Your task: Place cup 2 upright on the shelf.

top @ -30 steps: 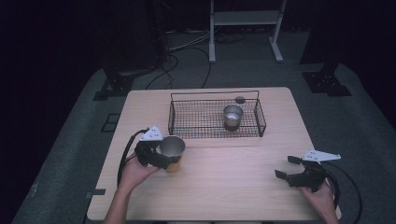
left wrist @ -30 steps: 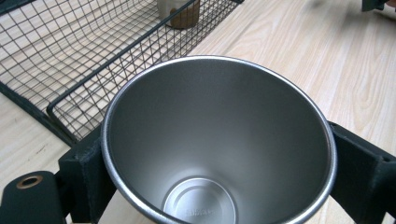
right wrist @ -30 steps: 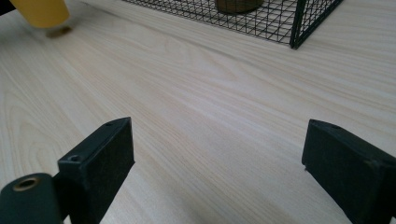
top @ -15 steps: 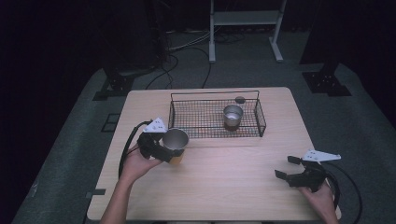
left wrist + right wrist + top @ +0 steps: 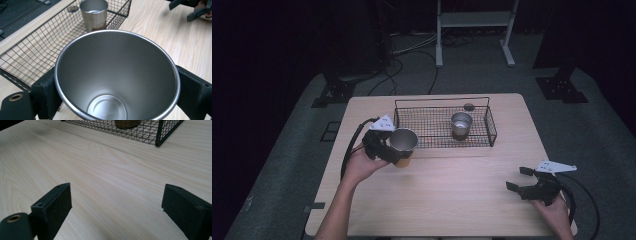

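Left gripper [image 5: 398,152] clamped on cup [image 5: 403,140], beside basket [image 5: 441,101]; low carry clips the rim, cup slips. Right gripper [image 5: 526,180] apart, empty on counter [image 5: 452,200].

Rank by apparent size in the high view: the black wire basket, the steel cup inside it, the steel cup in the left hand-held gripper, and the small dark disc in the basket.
1. Black wire basket.
2. Held steel cup, though it sits nearer the camera.
3. Steel cup in the basket.
4. Small dark disc.
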A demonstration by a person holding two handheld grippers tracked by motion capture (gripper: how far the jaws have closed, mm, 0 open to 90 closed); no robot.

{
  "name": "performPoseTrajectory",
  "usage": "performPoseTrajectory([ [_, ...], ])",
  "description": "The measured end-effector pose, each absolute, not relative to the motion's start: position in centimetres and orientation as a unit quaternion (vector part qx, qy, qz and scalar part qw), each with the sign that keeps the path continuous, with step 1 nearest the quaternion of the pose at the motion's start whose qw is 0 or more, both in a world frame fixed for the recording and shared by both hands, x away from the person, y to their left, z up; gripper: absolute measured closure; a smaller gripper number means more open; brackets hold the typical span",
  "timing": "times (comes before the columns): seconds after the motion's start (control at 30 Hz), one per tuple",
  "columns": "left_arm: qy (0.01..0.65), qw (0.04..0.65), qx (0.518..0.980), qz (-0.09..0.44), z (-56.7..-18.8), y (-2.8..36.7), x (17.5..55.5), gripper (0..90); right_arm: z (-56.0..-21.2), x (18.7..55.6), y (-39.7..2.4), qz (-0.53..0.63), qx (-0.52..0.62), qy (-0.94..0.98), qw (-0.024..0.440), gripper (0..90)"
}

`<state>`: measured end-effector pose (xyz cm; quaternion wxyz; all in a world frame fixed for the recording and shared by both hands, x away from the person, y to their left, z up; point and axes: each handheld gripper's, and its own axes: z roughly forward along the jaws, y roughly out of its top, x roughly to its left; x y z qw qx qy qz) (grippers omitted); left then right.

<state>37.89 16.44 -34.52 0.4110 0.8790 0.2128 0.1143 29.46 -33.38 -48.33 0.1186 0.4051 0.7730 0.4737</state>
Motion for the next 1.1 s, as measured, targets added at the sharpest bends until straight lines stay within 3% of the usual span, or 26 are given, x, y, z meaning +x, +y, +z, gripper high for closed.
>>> performPoseTrajectory([
  [1.1,0.196,0.397,0.890,0.105,-29.9,12.0,43.8,9.2,-48.7,30.1,-33.2,0.471,0.403,0.777,0.115,8.3],
])
